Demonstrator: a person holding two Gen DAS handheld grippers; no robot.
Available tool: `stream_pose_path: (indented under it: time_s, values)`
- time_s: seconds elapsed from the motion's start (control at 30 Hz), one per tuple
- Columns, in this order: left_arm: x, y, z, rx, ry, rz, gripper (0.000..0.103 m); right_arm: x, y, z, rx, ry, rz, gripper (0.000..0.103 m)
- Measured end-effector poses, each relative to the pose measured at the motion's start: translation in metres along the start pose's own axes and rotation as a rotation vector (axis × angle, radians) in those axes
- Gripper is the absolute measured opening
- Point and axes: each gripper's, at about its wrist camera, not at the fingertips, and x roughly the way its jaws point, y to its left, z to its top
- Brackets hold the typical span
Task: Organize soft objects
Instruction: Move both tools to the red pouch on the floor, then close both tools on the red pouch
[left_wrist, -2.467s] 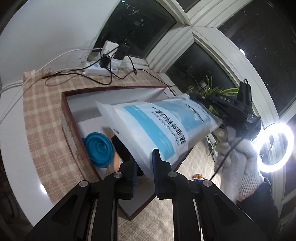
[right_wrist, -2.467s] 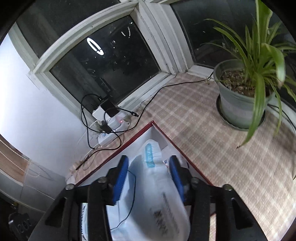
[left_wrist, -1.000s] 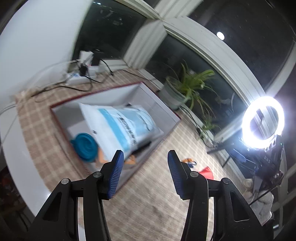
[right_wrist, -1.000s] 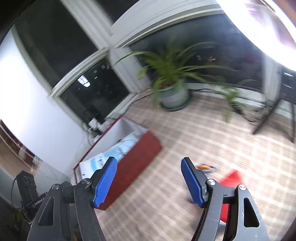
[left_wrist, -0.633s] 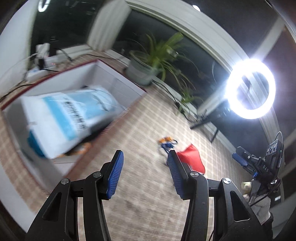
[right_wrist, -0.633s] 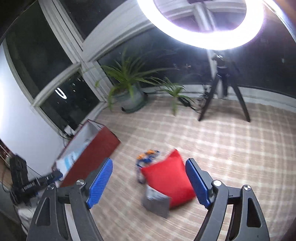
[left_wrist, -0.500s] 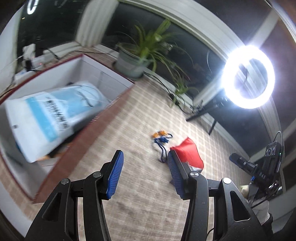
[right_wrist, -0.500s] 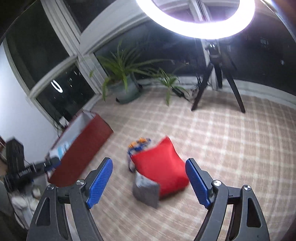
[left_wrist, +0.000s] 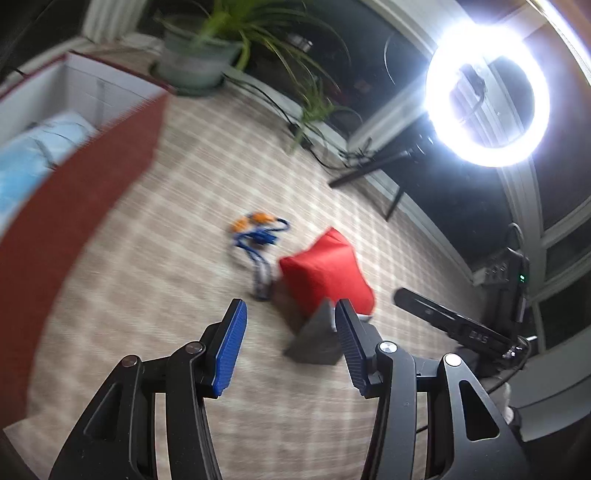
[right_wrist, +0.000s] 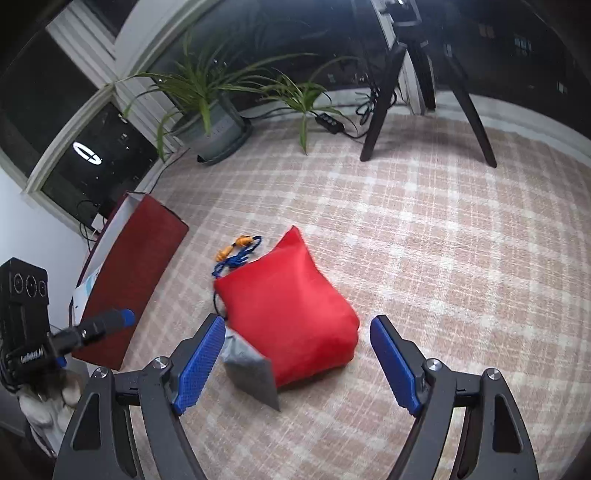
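A home sunroom by night: bay windows (right_wrist: 85, 122), potted plant (right_wrist: 207, 122), checked rug (right_wrist: 443, 258).

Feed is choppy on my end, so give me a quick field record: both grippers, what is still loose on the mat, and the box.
left gripper: open, empty
right gripper: open, empty, above red pouch
red pouch: on mat, outside box
grey packet: tucked against pouch's near edge
blue-orange cord: on mat behind pouch
red box: holds a blue-white bag

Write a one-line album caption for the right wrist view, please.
Open right gripper poised above a puffy red fabric pouch on the checked cloth, a grey packet and blue-orange cord beside it.
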Motion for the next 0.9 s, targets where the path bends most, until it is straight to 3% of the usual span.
stream_pose_path:
  time_s: [0.3, 0.6, 0.8, 0.9]
  values:
    - [0.063, -0.017, 0.014, -0.07, 0.134, -0.101, 0.048, 0.02, -0.021, 0.015, 0.062, 0.07, 0.071, 0.078]
    - [0.096, -0.03, 0.024, -0.056, 0.198, -0.092, 0.048, 0.036, -0.033, 0.014, 0.079, 0.124, 0.109, 0.07]
    - [0.109, -0.037, 0.024, -0.008, 0.223, -0.065, 0.046, 0.044, -0.047, 0.007, 0.142, 0.155, 0.161, 0.056]
    - [0.113, -0.036, 0.024, -0.002, 0.232, -0.054, 0.046, 0.047, -0.049, 0.003, 0.152, 0.164, 0.169, 0.054]
